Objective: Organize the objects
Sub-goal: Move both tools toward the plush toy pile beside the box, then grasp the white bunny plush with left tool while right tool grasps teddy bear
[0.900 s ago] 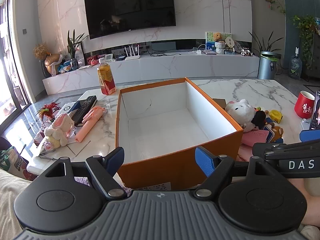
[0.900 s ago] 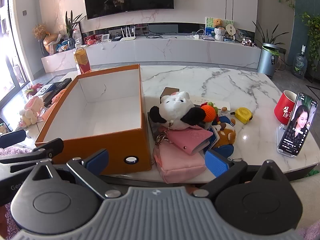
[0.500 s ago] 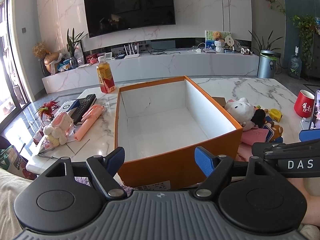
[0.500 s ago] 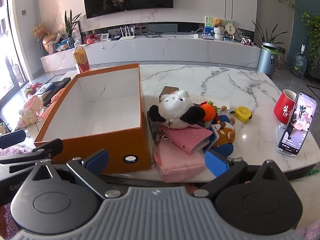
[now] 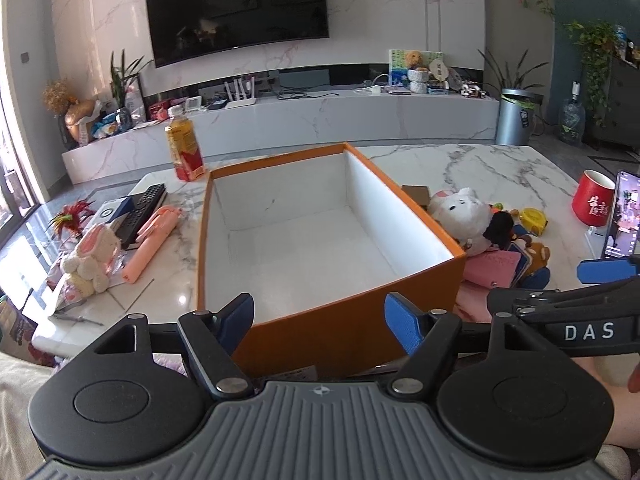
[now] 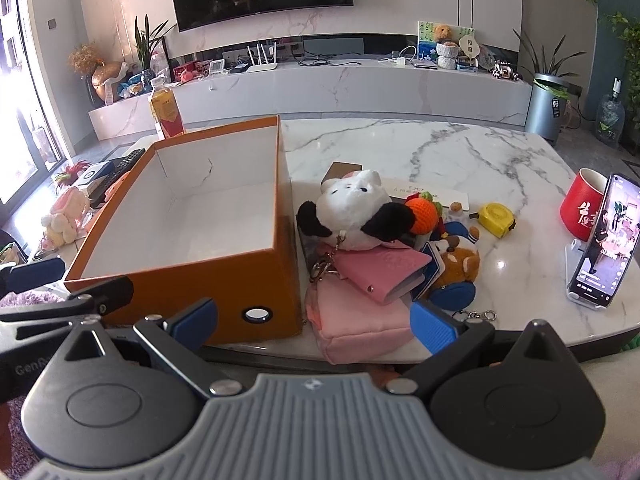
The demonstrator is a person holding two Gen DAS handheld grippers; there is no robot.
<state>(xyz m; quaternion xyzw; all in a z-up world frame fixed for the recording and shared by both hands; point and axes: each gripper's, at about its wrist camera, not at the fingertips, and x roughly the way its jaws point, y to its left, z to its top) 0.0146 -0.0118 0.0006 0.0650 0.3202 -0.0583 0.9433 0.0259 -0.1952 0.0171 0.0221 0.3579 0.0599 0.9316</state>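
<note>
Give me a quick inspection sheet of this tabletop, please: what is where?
Surface: marble table, crowded.
Job's things: orange box empty; panda toy on a pink wallet and pink pouch beside it.
Clutter: red mug, phone on a stand, tape measure, bottle, remote.
Grippers: left gripper and right gripper open, holding nothing.
Cables: some on the TV shelf.
Surroundings: TV, plants.
</note>
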